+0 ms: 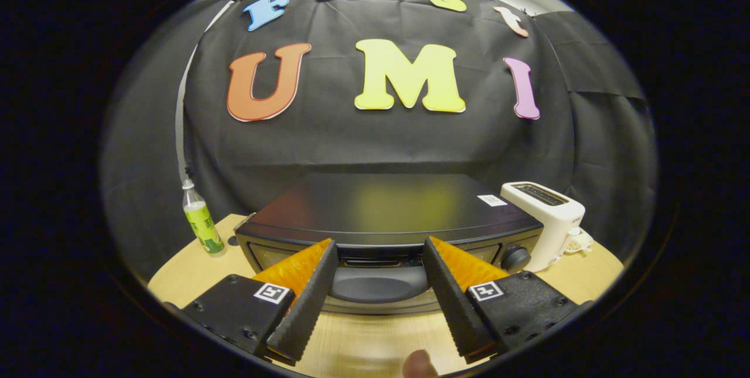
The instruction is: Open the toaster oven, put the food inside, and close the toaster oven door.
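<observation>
A black toaster oven (387, 208) stands on the wooden table (375, 343) just ahead of my fingers. Its door is closed, and the curved door handle (378, 284) lies between my two fingertips, slightly beyond them. My gripper (379, 244) is open, fingers spread wide, with nothing held between them. A control knob (515, 258) sits on the oven's front at the right. A small rounded brown thing (419, 364) shows on the table close under the gripper; I cannot tell what it is.
A white slot toaster (548, 214) stands right of the oven, touching or nearly touching its side. A plastic bottle with a green label (202, 222) stands left of the oven near the table's edge. The black cloth wall hangs behind.
</observation>
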